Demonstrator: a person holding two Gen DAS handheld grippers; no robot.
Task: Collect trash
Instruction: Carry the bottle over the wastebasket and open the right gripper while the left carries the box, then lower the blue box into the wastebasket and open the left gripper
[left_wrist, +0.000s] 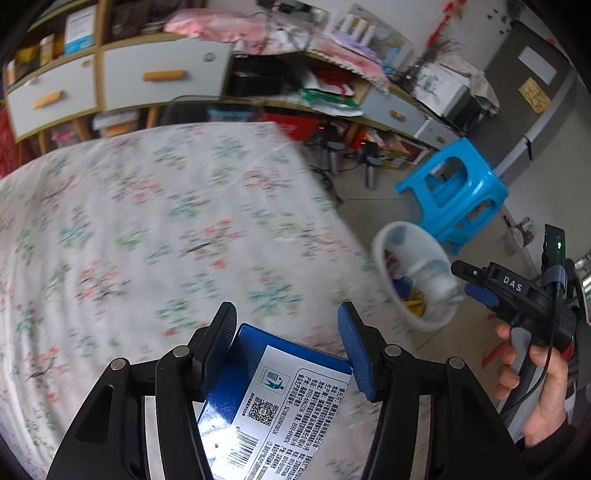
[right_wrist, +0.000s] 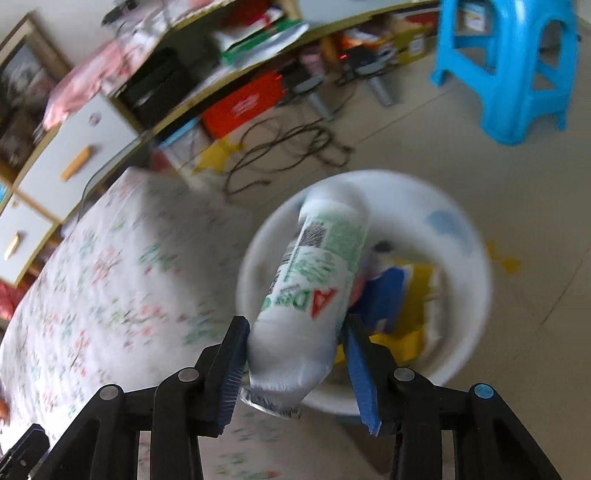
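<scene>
The right gripper (right_wrist: 295, 354) is clamped on a white bottle (right_wrist: 314, 288) above the white bin (right_wrist: 476, 314). A blue carton (left_wrist: 273, 398) is gripped by the left gripper (left_wrist: 288, 347) over the floral table (left_wrist: 147, 221).

bin (right_wrist: 476, 295) beside table (right_wrist: 110, 280), stool (right_wrist: 517, 74) behind bin

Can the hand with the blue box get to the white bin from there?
Probably yes. The left gripper holds the blue box over the table's edge; only the right gripper sits by the white bin.
</scene>
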